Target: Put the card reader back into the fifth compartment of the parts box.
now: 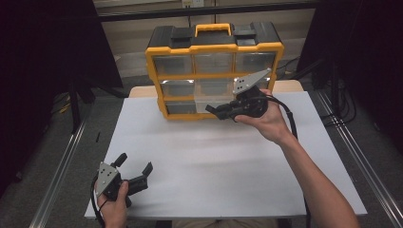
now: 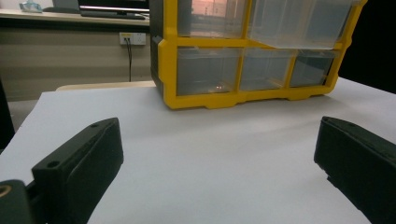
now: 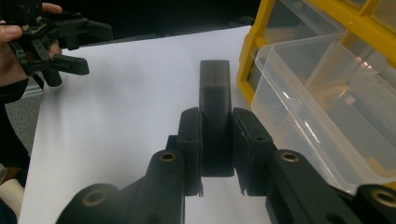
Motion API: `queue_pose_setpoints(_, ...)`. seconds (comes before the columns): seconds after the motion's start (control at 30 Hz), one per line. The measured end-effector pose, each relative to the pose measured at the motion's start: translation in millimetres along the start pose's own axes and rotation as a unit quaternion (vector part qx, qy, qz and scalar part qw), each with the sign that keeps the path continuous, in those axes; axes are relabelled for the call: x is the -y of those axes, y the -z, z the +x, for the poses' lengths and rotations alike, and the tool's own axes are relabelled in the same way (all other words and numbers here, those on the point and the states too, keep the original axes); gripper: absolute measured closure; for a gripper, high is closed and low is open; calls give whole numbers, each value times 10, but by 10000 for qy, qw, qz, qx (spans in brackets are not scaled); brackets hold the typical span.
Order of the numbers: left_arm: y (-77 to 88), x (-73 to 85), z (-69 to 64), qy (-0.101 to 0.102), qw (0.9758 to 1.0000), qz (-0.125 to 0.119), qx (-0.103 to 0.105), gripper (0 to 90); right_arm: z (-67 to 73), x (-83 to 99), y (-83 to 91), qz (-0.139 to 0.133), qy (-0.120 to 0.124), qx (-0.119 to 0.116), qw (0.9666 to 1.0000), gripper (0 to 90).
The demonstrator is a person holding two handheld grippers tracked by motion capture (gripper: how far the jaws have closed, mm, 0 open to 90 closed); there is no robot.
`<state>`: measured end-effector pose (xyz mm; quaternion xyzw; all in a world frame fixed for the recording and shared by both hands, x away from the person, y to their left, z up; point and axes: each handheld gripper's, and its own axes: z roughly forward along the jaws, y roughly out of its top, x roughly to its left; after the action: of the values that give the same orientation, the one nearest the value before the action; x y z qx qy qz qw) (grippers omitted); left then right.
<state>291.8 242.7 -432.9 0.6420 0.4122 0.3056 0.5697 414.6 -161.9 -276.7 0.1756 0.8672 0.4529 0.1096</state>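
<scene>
The right gripper point(image 3: 215, 163) has its jaws clamped on a small dark block point(image 3: 215, 107), a flat rectangular piece that stands up between the pads and reaches out past their tips. In the high view the same gripper point(image 1: 223, 112) is held up off the white table sheet point(image 1: 218, 161), just in front of the yellow parts organiser point(image 1: 214, 71). Immediately to the gripper's right in its own view, a clear plastic drawer point(image 3: 327, 116) is pulled partway out of the organiser's frame, its open top facing up and its near rim just beside the jaws.

The block looks rigid and light, with smooth, slightly glossy faces, so I'd judge it could slip if the squeeze slackens. The present hold on its two broad flat sides, low down near one end, seems the sound place to take it; the far end is free and could swing if bumped against the drawer wall. The drawer itself is thin, see-through plastic that probably flexes and slides easily, so a knock from the jaws might push it back in or tilt it.

The left gripper point(image 1: 134, 172) rests low at the near left corner of the sheet, well apart from the organiser, with its jaws spread wide and nothing between them; its own view looks across bare white sheet toward the organiser's bottom row of drawers point(image 2: 247, 70).
</scene>
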Motion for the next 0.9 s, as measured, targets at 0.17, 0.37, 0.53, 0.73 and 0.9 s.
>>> queue_pose_setpoints(0.17, 0, 0, 0, -2, 10000, -1, 0, 15, -29, -46, 26, 2, -4, 33, 10000, 737)
queue_pose_setpoints(0.37, -2, 0, -2, 20, 10000, -18, -2, 15, -67, -100, 47, 23, 3, 78, 10000, 737)
queue_pose_setpoints(0.53, 1, 1, -7, -4, 10000, -20, -5, 15, -99, -154, 62, 27, -14, 125, 9999, 737)
queue_pose_setpoints(0.73, -1, 0, -9, 22, 10000, -24, 6, 15, -142, -232, 73, 83, 19, 164, 9998, 737)
queue_pose_setpoints(0.9, -1, 1, -6, 19, 10000, -18, 4, 15, -166, -302, 88, 108, 53, 199, 9997, 737)
